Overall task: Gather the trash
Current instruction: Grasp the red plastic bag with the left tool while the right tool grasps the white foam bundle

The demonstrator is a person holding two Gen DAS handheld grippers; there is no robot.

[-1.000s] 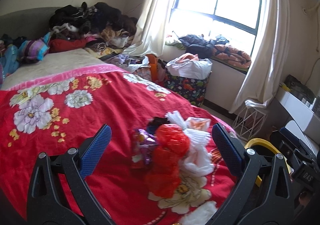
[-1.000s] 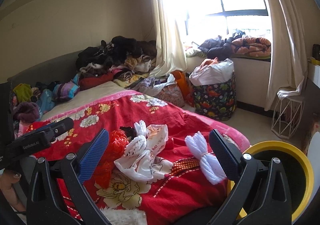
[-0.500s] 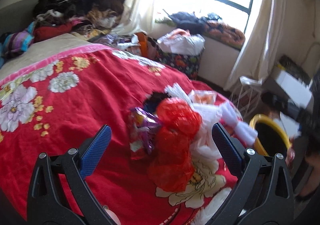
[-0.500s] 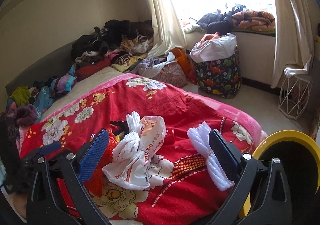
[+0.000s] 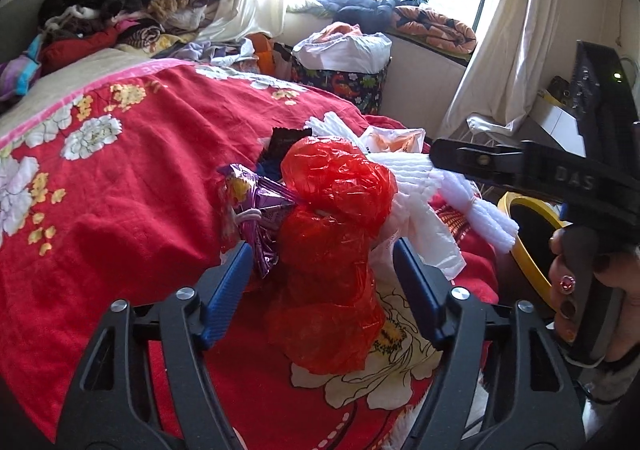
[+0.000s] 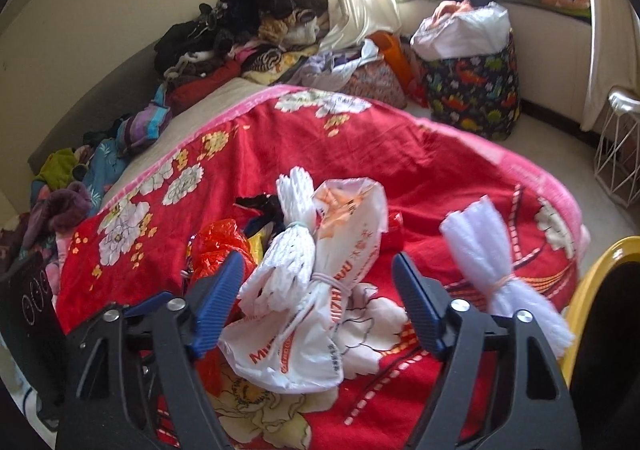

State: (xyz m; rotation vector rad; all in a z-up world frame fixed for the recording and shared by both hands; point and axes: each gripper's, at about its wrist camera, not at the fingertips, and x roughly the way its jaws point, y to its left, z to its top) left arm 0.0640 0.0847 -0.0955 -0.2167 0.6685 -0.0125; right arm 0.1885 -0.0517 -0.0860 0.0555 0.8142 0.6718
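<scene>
Both tools have dropped closer to the heap of rubbish on the red blanket (image 5: pixel 132 186) since the earlier frames, and the jaws of each have just been closing from full width. The left gripper (image 5: pixel 322 276) now straddles the red plastic bag (image 5: pixel 332 226), its blue pads on either side but not yet pressing it, so it holds nothing. The right gripper (image 6: pixel 318 296) is likewise part open around the white printed bag (image 6: pixel 320 314) tied up with a foam net, with a clear gap on its right side. A purple wrapper (image 5: pixel 256 210) lies just beside the red bag and a second white foam bundle (image 6: pixel 496 270) sits apart near the yellow bin (image 6: pixel 600 274), which probably waits at the bed's edge for a short carry
</scene>
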